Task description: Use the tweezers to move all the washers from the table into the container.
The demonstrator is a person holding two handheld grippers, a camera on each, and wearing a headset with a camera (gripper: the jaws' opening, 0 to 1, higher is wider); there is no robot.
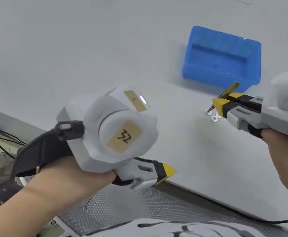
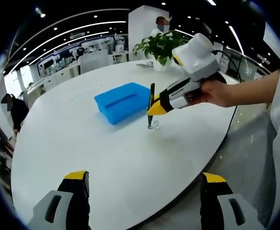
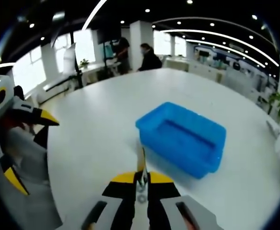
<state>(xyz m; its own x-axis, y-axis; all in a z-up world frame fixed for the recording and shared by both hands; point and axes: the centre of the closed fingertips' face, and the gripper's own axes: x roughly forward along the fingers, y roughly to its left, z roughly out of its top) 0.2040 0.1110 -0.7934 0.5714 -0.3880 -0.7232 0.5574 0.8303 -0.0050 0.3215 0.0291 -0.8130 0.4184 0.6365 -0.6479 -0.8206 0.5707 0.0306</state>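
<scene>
My right gripper (image 1: 223, 105) is shut on slim dark tweezers (image 1: 228, 91), whose tips reach down to a few small metal washers (image 1: 214, 117) on the white table (image 1: 85, 54). The left gripper view shows the same tweezers (image 2: 151, 98) standing over the washers (image 2: 153, 126), in front of the blue container (image 2: 122, 101). That open-topped container (image 1: 222, 58) sits just beyond the washers and looks empty (image 3: 184, 136). My left gripper (image 1: 162, 172) hovers open at the table's near edge, nothing between its jaws (image 2: 144, 178).
The table's near edge (image 1: 218, 195) runs diagonally below my grippers, with a perforated metal surface (image 1: 119, 205) and a black cable (image 1: 262, 218) under it. A potted plant (image 2: 161, 46) stands at the table's far side. People stand in the room behind.
</scene>
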